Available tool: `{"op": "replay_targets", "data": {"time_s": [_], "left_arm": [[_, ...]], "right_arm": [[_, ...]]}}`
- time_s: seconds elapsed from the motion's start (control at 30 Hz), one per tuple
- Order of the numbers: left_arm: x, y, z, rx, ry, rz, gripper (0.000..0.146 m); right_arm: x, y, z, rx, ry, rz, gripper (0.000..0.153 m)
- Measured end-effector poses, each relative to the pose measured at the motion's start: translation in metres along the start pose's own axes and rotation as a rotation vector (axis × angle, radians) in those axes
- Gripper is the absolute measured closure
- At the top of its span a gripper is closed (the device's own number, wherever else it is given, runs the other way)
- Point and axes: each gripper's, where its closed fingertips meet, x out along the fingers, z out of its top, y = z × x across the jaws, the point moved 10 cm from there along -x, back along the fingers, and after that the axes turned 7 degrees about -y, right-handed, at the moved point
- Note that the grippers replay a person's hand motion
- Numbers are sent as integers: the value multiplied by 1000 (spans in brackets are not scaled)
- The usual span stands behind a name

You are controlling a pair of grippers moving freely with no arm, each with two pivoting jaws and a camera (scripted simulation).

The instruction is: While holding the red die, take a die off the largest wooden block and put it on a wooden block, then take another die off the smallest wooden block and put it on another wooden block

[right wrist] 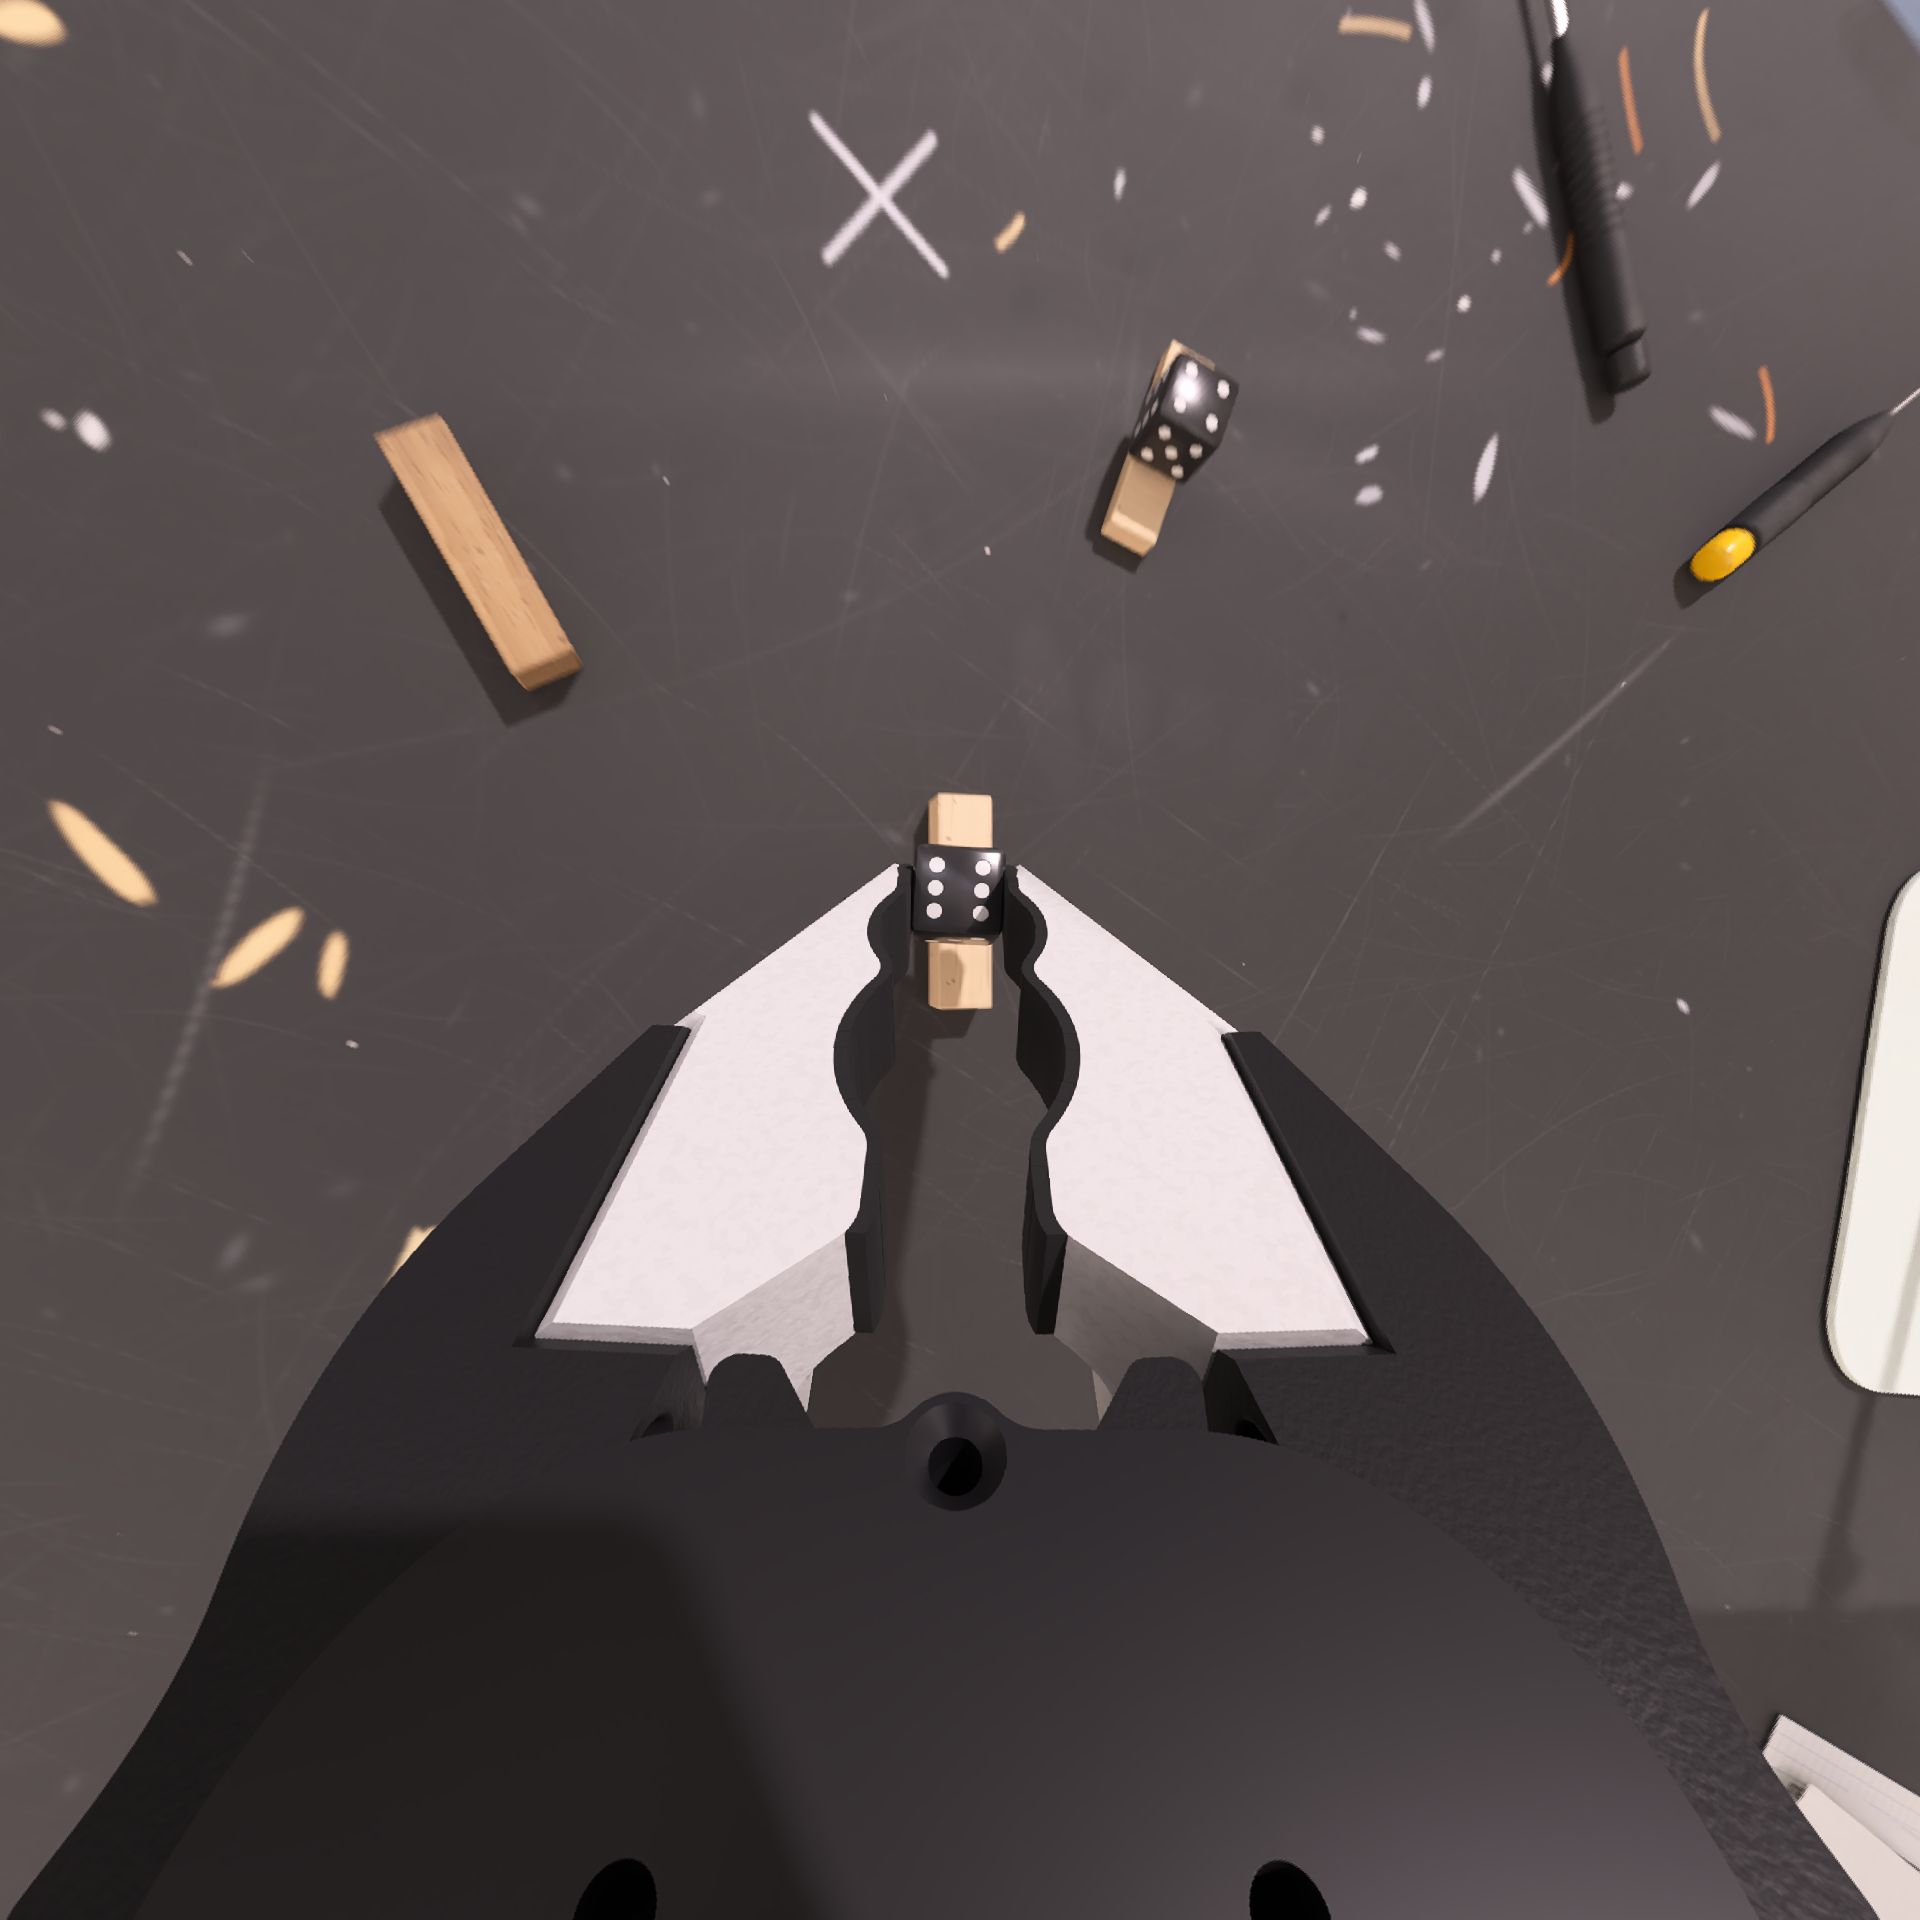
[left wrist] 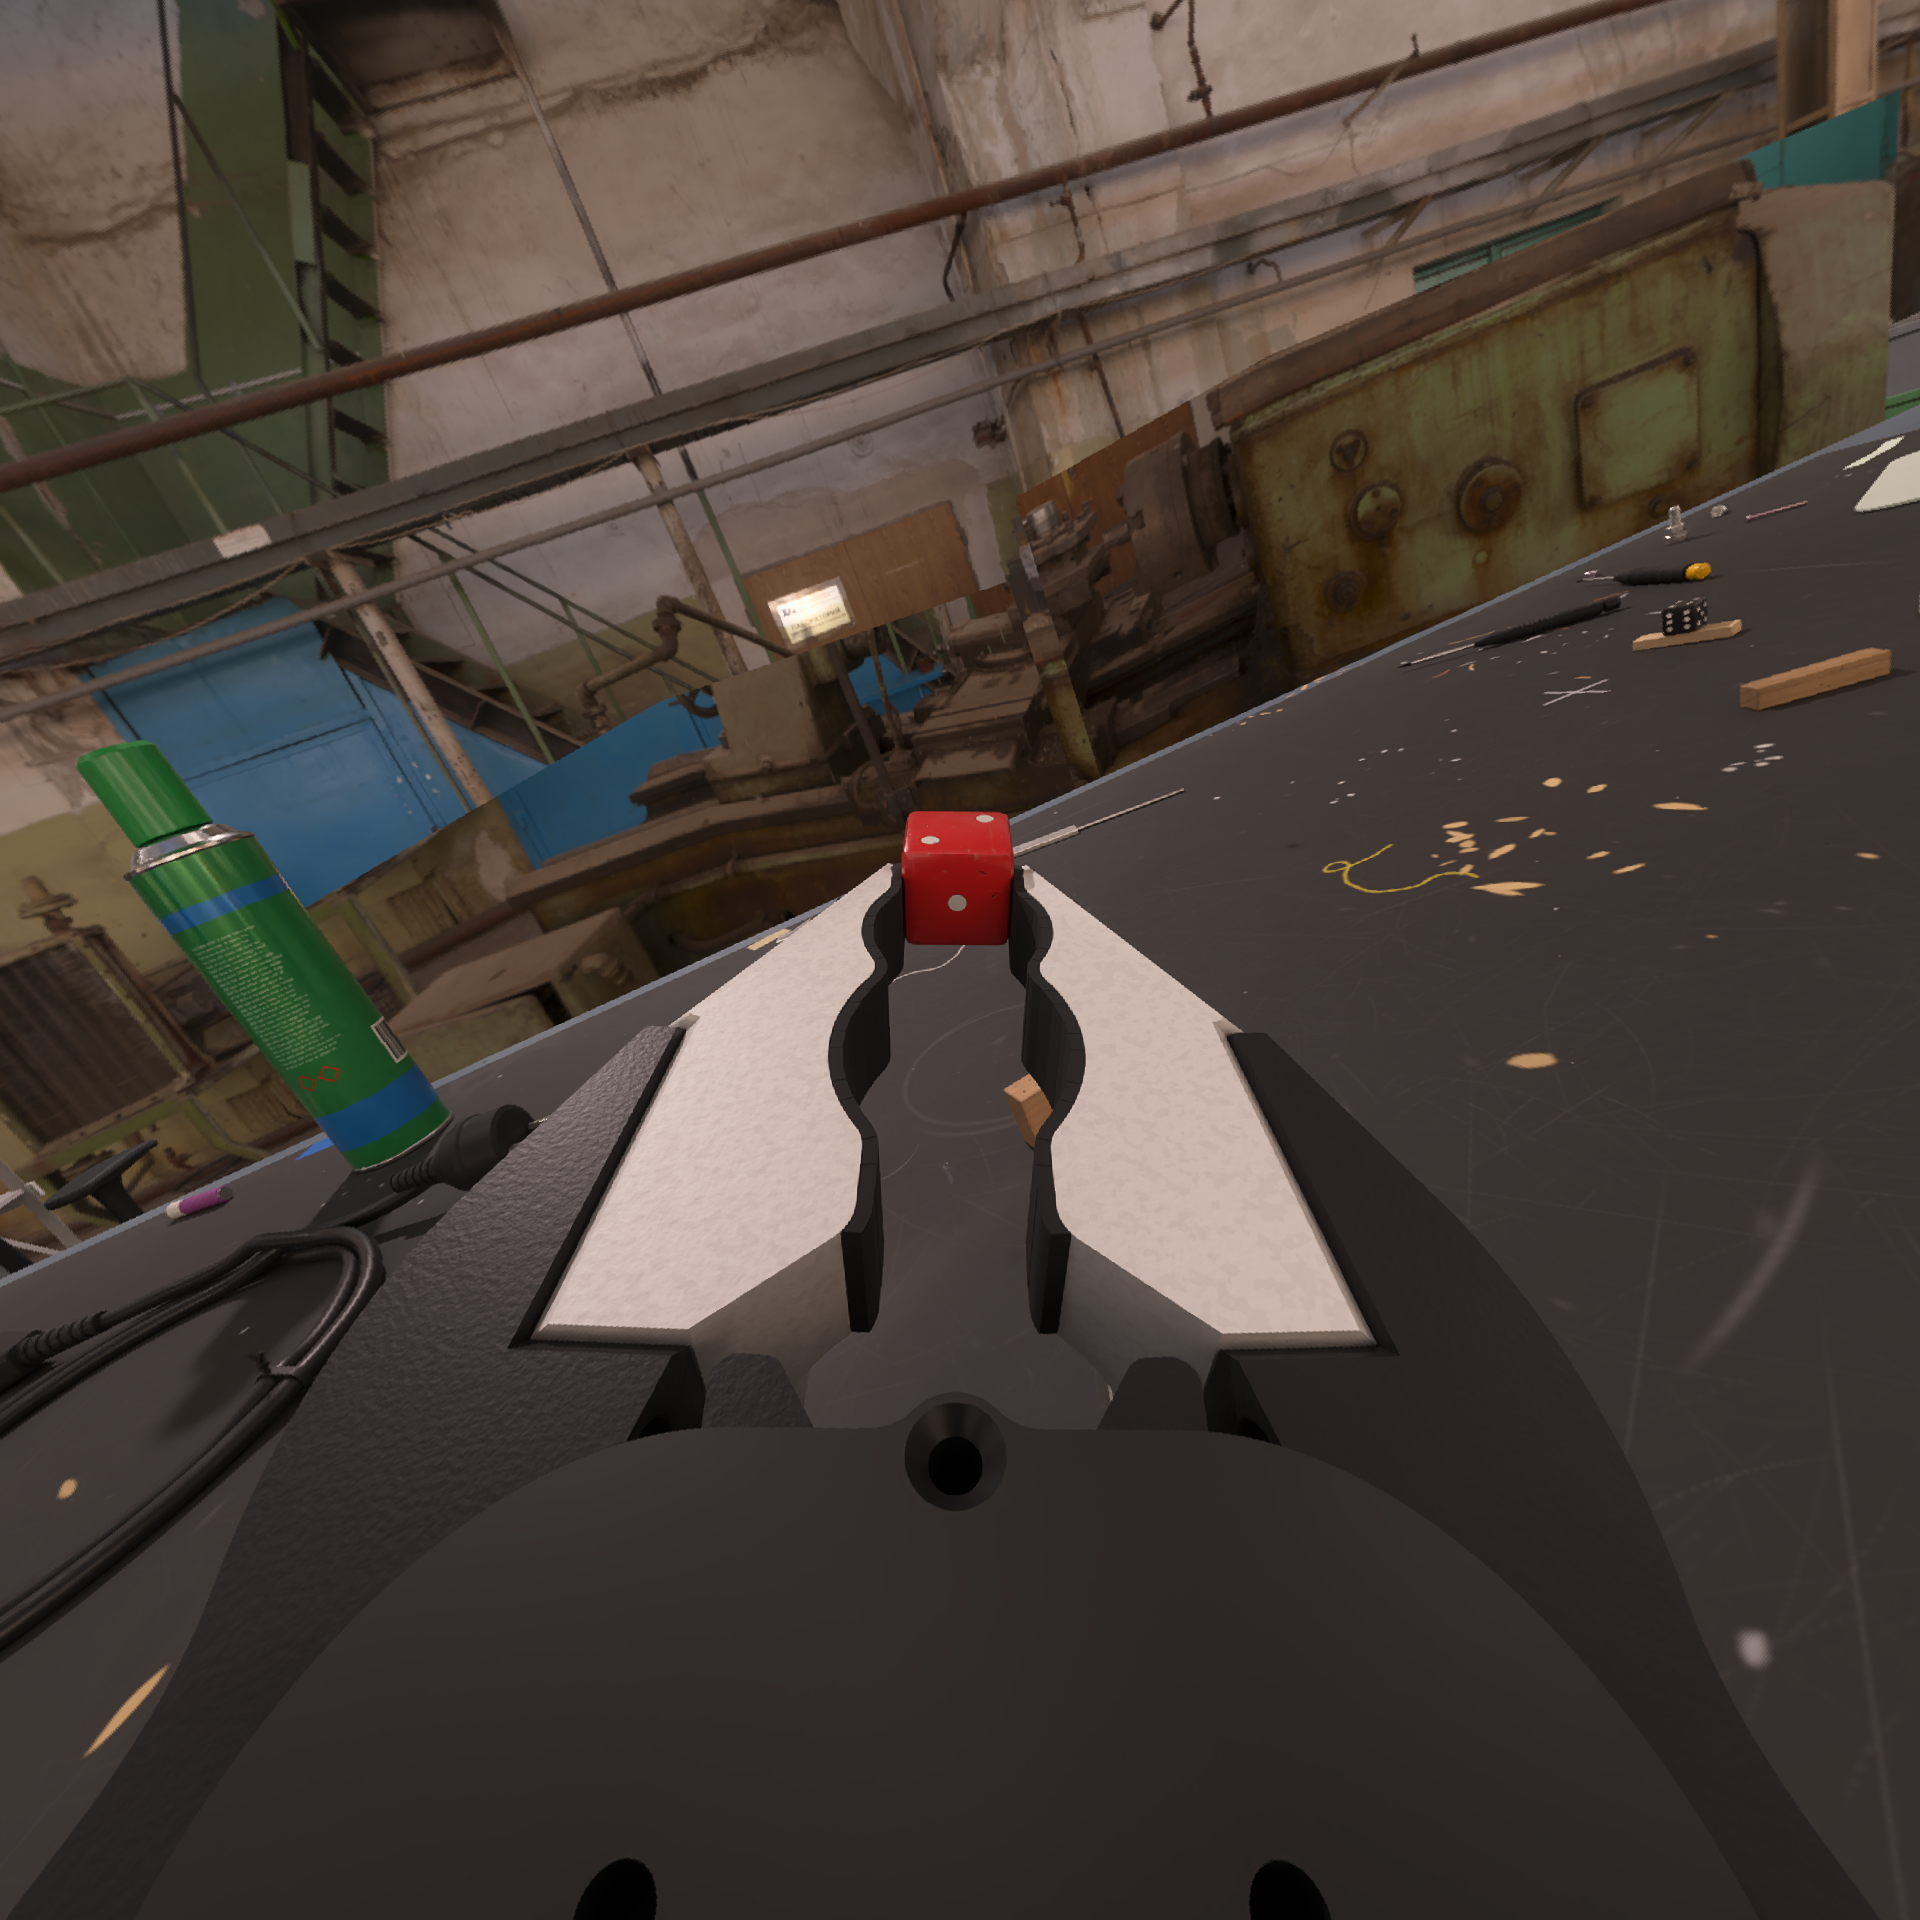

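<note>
My left gripper (left wrist: pixel 957 883) is shut on the red die (left wrist: pixel 957 894) and holds it above the dark table. My right gripper (right wrist: pixel 957 883) looks straight down and is shut on a black die (right wrist: pixel 957 890) over the middle of a small wooden block (right wrist: pixel 959 821); I cannot tell whether the die touches the block. A long wooden block (right wrist: pixel 473 551) lies bare to the left. A flat wooden block (right wrist: pixel 1138 509) at the upper right bears another black die (right wrist: pixel 1184 416). Both show far right in the left wrist view, the long block (left wrist: pixel 1814 677) and the die (left wrist: pixel 1684 617).
A green spray can (left wrist: pixel 265 961) and a black cable (left wrist: pixel 187 1340) stand left of my left gripper. A black screwdriver (right wrist: pixel 1590 197) and a yellow-capped tool (right wrist: pixel 1766 520) lie at the upper right. A white tray edge (right wrist: pixel 1881 1143) is at the right. Wood chips litter the table.
</note>
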Motion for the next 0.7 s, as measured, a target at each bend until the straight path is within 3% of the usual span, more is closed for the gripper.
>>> {"op": "replay_targets", "data": {"time_s": [0.23, 0.3, 0.37, 0.57, 0.7], "left_arm": [[0, -1, 0, 6, 1, -5, 127], [0, -1, 0, 7, 2, -6, 127], [0, -1, 0, 7, 1, -7, 127], [0, -1, 0, 7, -1, -10, 127], [0, -1, -1, 9, 1, -11, 127]], "right_arm": [[12, -8, -4, 14, 44, 38, 135], [10, -6, 2, 15, -24, 61, 111], [10, -3, 10, 22, -94, 110, 104], [27, 4, 19, -37, -26, 176, 124], [29, -1, 18, -97, 117, 106, 135]]}}
